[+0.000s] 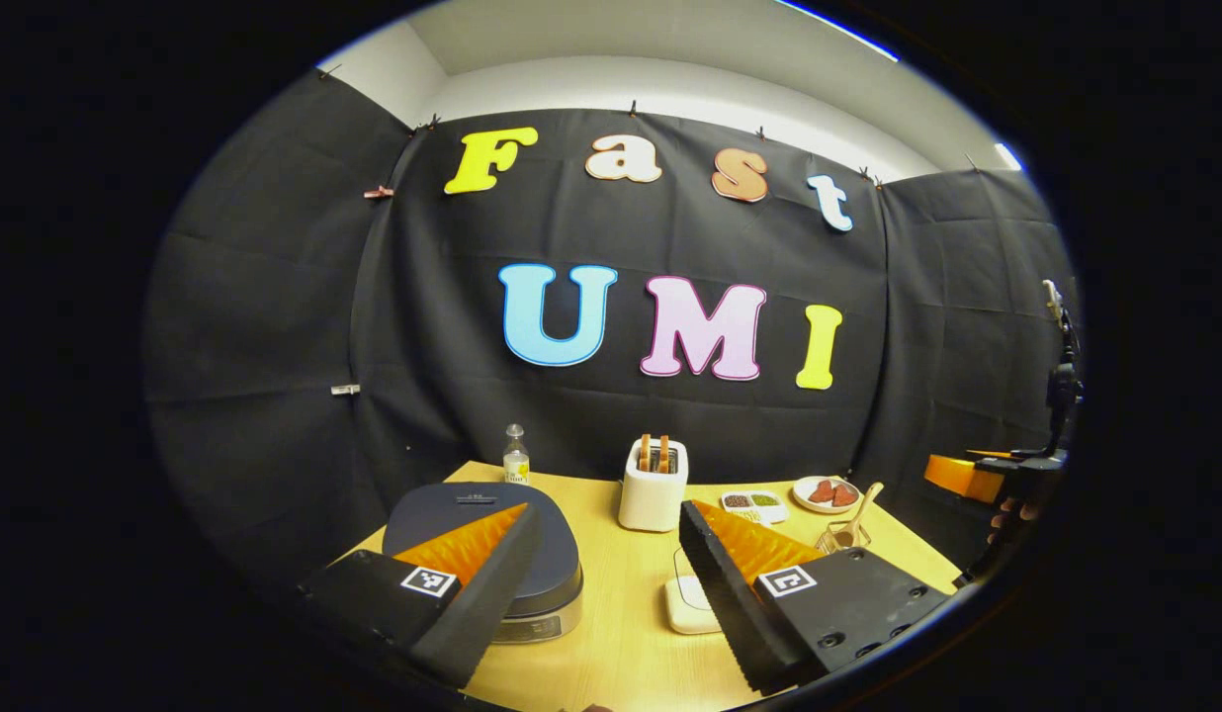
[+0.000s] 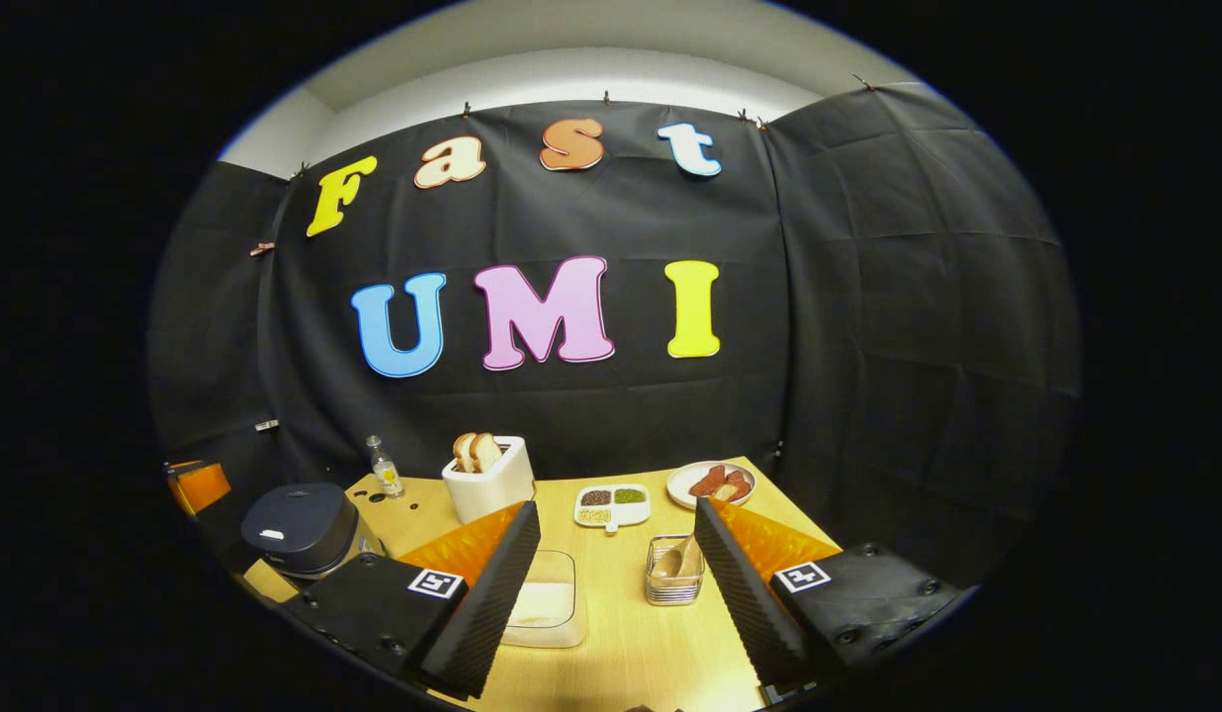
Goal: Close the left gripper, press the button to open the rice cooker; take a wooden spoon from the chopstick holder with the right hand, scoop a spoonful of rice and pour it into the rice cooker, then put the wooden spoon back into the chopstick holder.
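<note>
The dark-lidded rice cooker stands shut at the table's left, partly behind my left gripper's finger; it is also at the far left in the right gripper view. My left gripper hangs open above the table, nothing between its fingers. A clear wire chopstick holder with a wooden spoon lying in it stands just ahead of my right gripper, which is open and empty. A shallow white container of rice lies between the right gripper's fingers, lower down. The right gripper, held by a hand, is at the right edge of the left gripper view.
At the back stand a white toaster with bread, a small bottle, a divided dish of grains and a plate of reddish pieces. The wooden table ends at the black cloth wall.
</note>
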`<state>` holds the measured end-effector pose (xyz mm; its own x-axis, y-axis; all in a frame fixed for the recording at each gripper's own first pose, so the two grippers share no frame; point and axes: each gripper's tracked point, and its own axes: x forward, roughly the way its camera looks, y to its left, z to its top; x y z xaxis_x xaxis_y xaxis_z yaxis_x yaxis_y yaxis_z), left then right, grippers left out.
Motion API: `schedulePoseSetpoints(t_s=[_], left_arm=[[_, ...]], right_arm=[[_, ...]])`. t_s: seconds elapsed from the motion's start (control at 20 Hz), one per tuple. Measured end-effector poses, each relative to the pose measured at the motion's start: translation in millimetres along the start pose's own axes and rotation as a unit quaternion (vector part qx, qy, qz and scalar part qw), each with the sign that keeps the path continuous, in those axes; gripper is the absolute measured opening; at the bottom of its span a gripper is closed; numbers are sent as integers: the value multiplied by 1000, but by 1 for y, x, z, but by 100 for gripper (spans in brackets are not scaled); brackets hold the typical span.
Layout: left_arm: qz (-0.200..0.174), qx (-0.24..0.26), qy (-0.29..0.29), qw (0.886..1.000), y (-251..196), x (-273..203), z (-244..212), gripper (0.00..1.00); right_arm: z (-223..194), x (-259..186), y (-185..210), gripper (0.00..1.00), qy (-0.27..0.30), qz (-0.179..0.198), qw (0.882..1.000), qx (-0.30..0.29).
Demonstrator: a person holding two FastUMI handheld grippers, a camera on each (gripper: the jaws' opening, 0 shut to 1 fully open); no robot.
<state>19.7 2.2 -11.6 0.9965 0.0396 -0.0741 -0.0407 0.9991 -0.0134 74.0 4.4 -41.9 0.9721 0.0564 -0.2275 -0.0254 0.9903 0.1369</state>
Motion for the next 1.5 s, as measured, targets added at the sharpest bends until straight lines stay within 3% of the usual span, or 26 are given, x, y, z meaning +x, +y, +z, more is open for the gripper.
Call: schedulePoseSetpoints(t_s=[0.65,0.75,1.5], left_arm=[[-6,5,6,1000,-5,4,-3,92],[-8,10,7,1000,-6,5,-2,95],[-2,4,10,1000,-12,-1,-8,95]], right_arm=[[11,18,-12,98,0,-26,1000,-3],[10,18,-13,98,3,-28,1000,-3],[-4,9,-7,99,22,-12,999,-27]])
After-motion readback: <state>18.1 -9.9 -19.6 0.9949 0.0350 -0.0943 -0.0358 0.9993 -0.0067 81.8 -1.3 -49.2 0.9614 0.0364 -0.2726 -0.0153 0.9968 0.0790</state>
